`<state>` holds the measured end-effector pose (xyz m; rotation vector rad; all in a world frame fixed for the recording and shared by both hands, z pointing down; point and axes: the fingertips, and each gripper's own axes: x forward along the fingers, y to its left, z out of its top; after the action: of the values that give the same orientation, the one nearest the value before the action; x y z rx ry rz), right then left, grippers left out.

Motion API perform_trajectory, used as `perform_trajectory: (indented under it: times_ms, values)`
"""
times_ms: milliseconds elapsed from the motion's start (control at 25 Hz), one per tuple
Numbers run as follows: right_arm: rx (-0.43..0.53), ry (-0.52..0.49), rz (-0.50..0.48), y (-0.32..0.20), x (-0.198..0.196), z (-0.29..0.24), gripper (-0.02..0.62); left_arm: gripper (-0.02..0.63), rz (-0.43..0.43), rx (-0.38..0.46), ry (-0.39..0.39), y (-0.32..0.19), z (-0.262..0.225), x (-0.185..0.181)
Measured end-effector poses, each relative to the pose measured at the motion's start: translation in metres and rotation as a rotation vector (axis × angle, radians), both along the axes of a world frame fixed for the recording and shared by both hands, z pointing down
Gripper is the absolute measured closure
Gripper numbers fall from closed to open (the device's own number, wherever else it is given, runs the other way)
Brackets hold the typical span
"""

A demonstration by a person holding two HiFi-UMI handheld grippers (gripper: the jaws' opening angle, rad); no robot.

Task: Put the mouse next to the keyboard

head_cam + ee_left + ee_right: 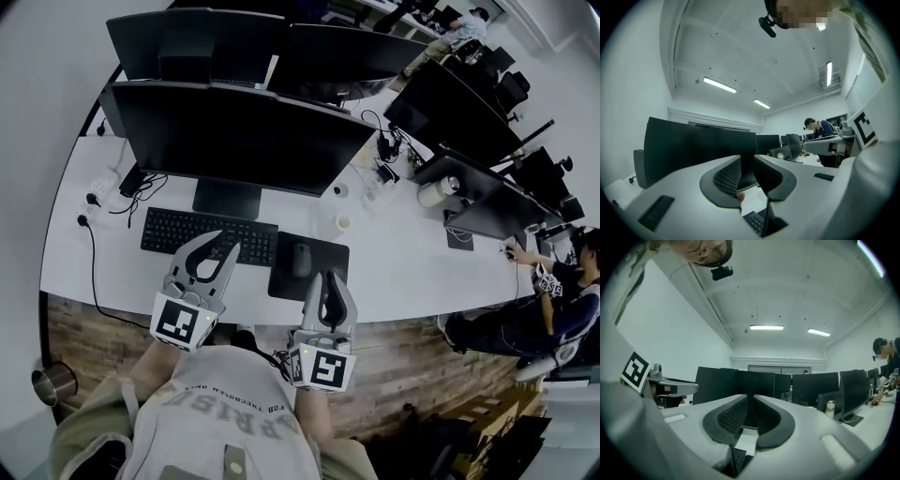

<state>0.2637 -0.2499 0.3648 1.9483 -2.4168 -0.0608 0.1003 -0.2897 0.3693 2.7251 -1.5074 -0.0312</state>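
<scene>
A dark mouse (301,260) lies on a black mouse pad (328,253), just right of the black keyboard (187,230) on the white desk (403,272). My left gripper (228,240) hovers over the keyboard's right end. It holds nothing, and only a slim gap shows between its pads (726,176) in the left gripper view. My right gripper (328,275) hangs above the pad's front edge, just right of the mouse and clear of it. Its jaws are drawn together and empty, which the right gripper (750,401) view confirms. Both grippers point level at the monitors.
Two wide monitors (234,136) stand behind the keyboard, with more screens (459,117) to the right. A power strip and cables (98,197) lie at the desk's left end. A small cup (343,223) and a bottle (441,190) stand to the right. A seated person (553,300) works at the far right.
</scene>
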Motion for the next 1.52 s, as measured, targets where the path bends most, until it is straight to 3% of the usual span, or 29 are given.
perform_trajectory:
  times_ms: [80,160,240,480,720,1080,1520]
  values:
    - [0.004,-0.001,0.005,0.002,-0.001,-0.002,0.552,0.558,-0.002,0.000,-0.009,0.004,0.000,-0.003]
    - [0.008,-0.007,0.002,0.003,-0.002,-0.004,0.594,0.580,0.001,-0.009,-0.013,0.008,0.000,-0.005]
    - [0.011,-0.008,-0.009,0.004,-0.003,-0.005,0.594,0.592,0.001,-0.012,-0.008,0.010,-0.001,-0.005]
    - [0.043,-0.011,-0.018,0.005,-0.005,-0.015,0.594,0.595,-0.010,-0.005,-0.012,0.011,-0.005,-0.004]
    - [0.063,-0.015,-0.027,0.003,-0.003,-0.020,0.594,0.595,-0.020,0.011,0.042,0.010,-0.015,0.001]
    - [0.031,0.004,0.013,-0.004,0.005,-0.013,0.595,0.595,-0.016,-0.005,-0.017,0.006,-0.006,-0.001]
    - [0.044,0.003,0.015,-0.004,0.008,-0.019,0.595,0.595,-0.021,-0.015,0.018,0.005,-0.006,0.000]
